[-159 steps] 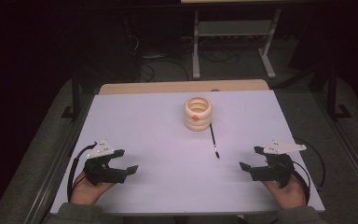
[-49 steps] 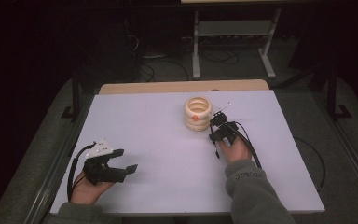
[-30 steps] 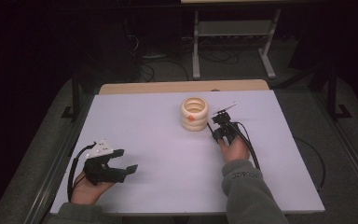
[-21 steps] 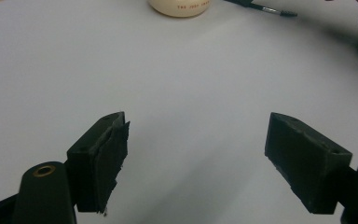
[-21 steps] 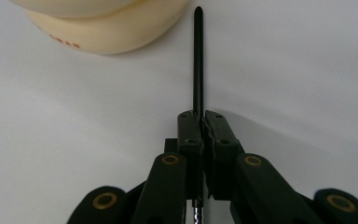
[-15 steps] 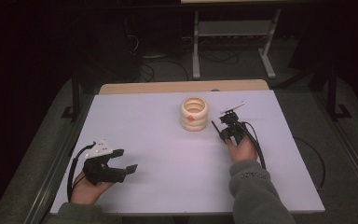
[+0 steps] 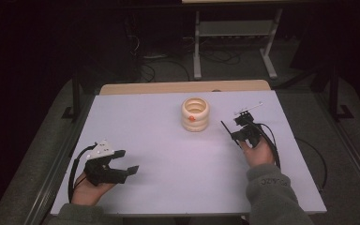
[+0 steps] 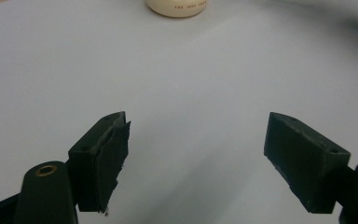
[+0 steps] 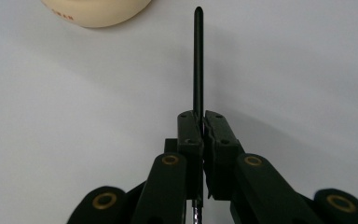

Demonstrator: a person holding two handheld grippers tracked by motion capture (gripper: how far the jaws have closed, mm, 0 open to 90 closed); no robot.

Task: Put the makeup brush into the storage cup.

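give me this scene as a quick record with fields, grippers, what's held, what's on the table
surface: white table top
right gripper: shut on thin black stick, lifted off the table, right of the holder
left gripper: open, empty, low at the near left of the table
holder: cream ringed round holder, open top, small orange mark on its side, upright at table centre-back
stick and holder: apart, stick not yet in the holder

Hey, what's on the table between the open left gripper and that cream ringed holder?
Nothing: in the high view the white table is bare between the left gripper and the cream holder. The left gripper view shows the same bare stretch.
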